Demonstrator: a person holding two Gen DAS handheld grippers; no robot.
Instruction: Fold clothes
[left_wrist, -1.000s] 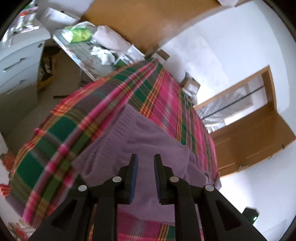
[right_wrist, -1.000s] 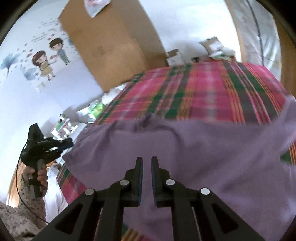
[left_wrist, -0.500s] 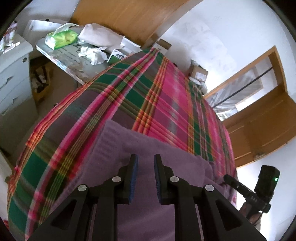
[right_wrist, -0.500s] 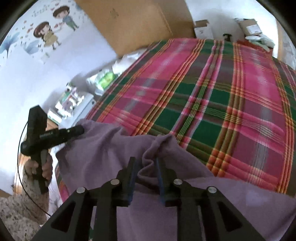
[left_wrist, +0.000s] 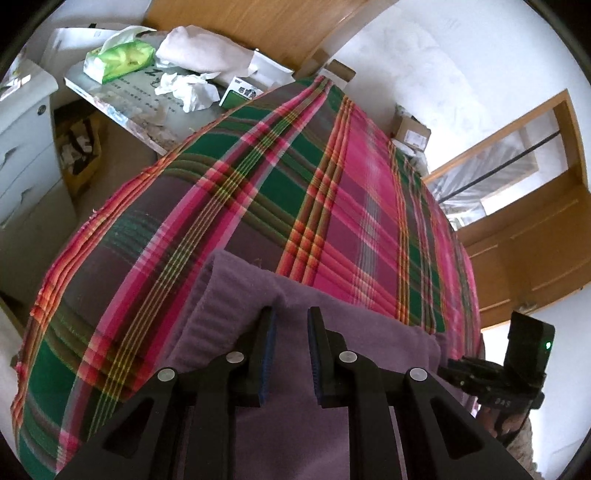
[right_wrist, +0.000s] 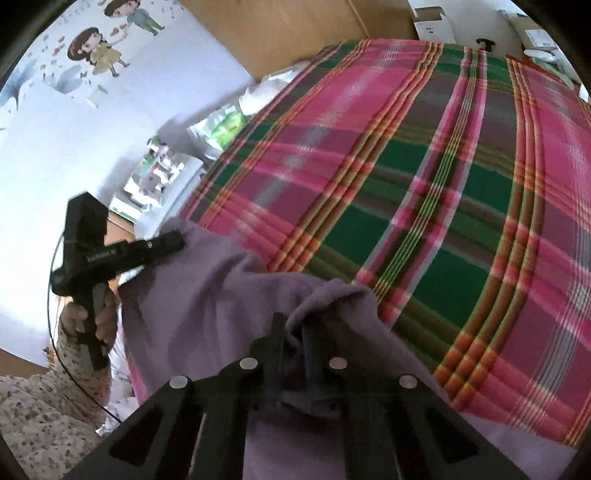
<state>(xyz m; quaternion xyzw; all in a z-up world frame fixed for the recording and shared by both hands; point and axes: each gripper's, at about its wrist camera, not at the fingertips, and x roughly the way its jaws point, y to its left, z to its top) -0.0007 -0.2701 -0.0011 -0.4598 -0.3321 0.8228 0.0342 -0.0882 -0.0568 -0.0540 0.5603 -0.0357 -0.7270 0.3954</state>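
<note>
Your purple garment (left_wrist: 303, 398) lies at the bottom of both frames on the bed's plaid cover (left_wrist: 280, 192). Your left hand-held gripper (left_wrist: 291, 350) sits over it with a clear gap between the fingers, gripping nothing. Your right hand-held gripper (right_wrist: 293, 347) has a bunched fold of cloth pinched between its fingers. A cluttered desk (left_wrist: 122, 99) occupies the upper left.

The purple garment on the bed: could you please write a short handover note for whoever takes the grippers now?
Left gripper: over the purple garment near its far edge; whether it grips, I cannot tell.
Right gripper: shut on a bunched fold of the garment.
The garment lies at the near end of the plaid bedspread.
Done: no finished fold visible.
Left: spread it flat, then fold.
</note>
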